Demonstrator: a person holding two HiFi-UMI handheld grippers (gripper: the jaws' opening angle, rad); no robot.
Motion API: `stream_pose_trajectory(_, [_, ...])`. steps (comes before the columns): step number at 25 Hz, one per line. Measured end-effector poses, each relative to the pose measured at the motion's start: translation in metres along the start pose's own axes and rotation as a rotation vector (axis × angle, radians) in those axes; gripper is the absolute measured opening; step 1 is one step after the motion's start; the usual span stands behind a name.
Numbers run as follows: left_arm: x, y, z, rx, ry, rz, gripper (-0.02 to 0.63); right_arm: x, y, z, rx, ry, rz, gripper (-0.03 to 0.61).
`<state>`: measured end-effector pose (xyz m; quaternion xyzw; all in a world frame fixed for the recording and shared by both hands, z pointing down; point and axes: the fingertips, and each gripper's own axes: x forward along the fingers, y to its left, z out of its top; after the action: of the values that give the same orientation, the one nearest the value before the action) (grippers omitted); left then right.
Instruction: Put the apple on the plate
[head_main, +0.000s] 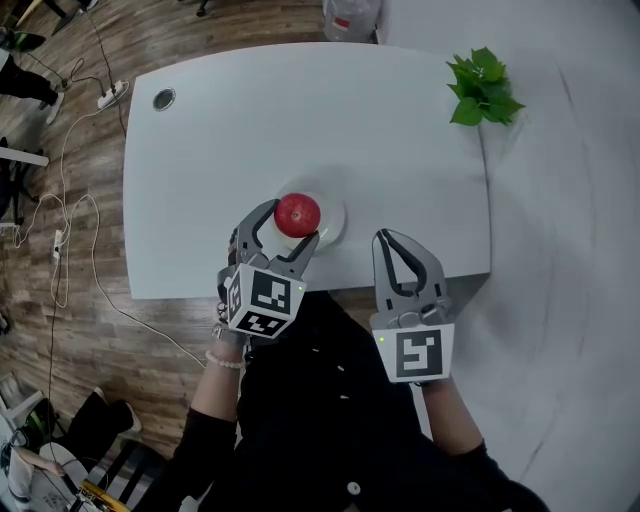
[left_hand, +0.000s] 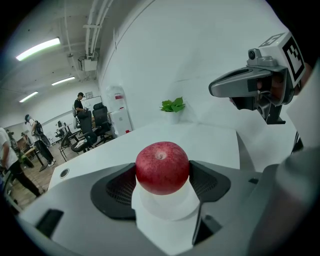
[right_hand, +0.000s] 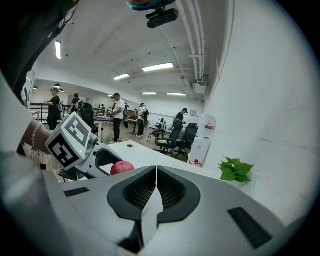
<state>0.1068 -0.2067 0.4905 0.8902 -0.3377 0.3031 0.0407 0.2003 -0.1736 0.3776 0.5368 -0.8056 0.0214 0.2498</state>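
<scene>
Near edge of the white rectangular table (head_main: 300, 120): my right gripper (head_main: 385, 240) hovers level, jaws together, empty. Left gripper (head_main: 291, 222) reaches further in, angled right, jaws clamped on the round red apple (head_main: 297, 214). The apple is glossy, stem dimple up, over the small round white plate (head_main: 336, 215). Far right corner: leafy green plant (head_main: 484, 88).

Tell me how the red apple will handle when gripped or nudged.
The apple looks round and smooth, so it would probably roll if nudged. It seems firm: the left gripper clamps it without visible denting. The shallow plate may hardly stop it.
</scene>
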Motion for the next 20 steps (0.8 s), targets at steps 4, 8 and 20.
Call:
stream_pose_trajectory(4, [0.009, -0.002, -0.008, -0.002, 0.012, -0.004, 0.344, 0.003, 0.002, -0.004, -0.004, 0.011, 0.015, 0.043])
stream_pose_trajectory(8, [0.017, -0.003, -0.017, 0.001, 0.027, -0.006, 0.344, 0.007, 0.004, -0.003, 0.001, 0.0, 0.022, 0.043])
stream_pose_trajectory(20, [0.038, -0.007, -0.042, -0.025, 0.067, -0.029, 0.344, 0.01, 0.009, -0.011, -0.004, 0.04, 0.034, 0.043])
